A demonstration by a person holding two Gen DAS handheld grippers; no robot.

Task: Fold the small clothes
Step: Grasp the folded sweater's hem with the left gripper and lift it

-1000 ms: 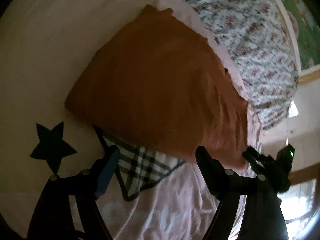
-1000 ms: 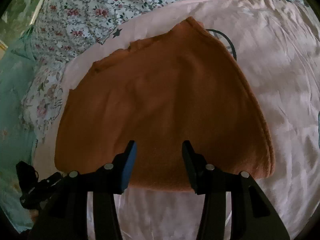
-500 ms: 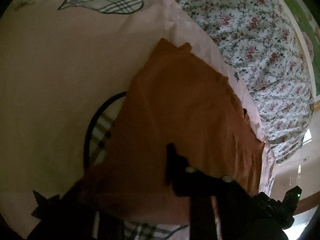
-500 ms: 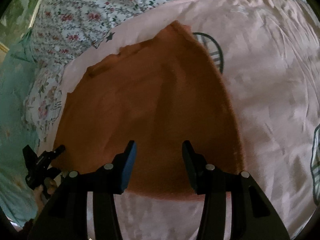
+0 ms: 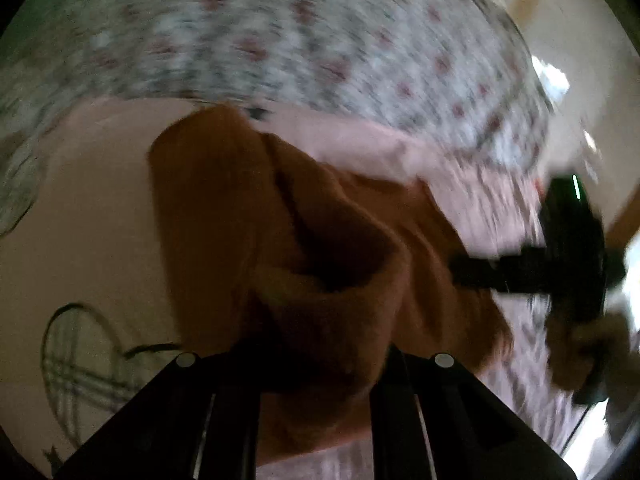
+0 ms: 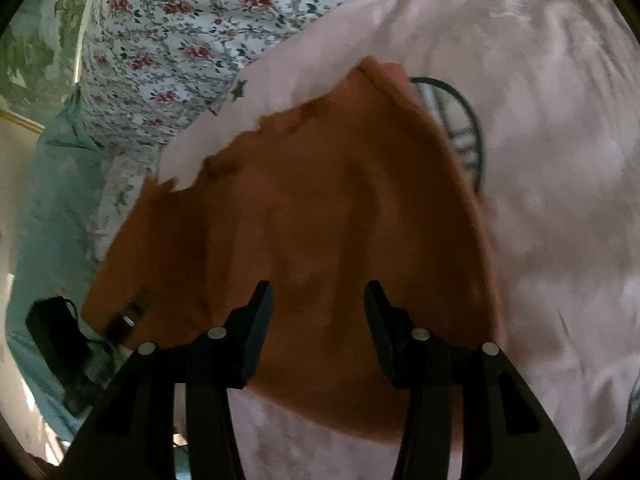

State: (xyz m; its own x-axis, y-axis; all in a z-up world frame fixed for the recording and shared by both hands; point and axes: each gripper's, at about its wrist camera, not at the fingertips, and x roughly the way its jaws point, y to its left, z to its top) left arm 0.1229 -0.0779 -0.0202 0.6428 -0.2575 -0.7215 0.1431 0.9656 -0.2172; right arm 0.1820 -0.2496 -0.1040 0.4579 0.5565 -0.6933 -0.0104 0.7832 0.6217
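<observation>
Looking along my left gripper [image 5: 320,356], I see the orange cloth [image 5: 224,208] bunched up right at its tips, a thick fold of it lifted off the bed and rising between the two dark arms. The fingertips themselves are buried in the fabric, so I cannot tell how far apart they stand, though the cloth does appear caught between them. Past the raised fold, the cloth runs away across the pink sheet [image 5: 92,184], one layer curling over another with a deep shadowed hollow between them. A plaid patch with a dark outline [image 5: 76,356] shows on the sheet at lower left. A floral quilt [image 5: 304,36] fills the far side, blurred. At the right edge my right gripper [image 5: 460,272] reaches in toward the cloth's edge, too smeared to read.

Along my right gripper [image 6: 318,292], the view is sharper. Its fingers are spread wide and hold nothing, hovering above the near part of the orange cloth [image 6: 320,200], which lies on the pink sheet [image 6: 540,160] with its near edge just below the fingertips. The cloth narrows to a point at the far end, beside a plaid oval patch [image 6: 460,132]. The floral quilt [image 6: 172,40] lies beyond, and a teal fabric [image 6: 56,220] hangs at left, with my left gripper's dark body [image 6: 52,328] near the cloth's left corner.
</observation>
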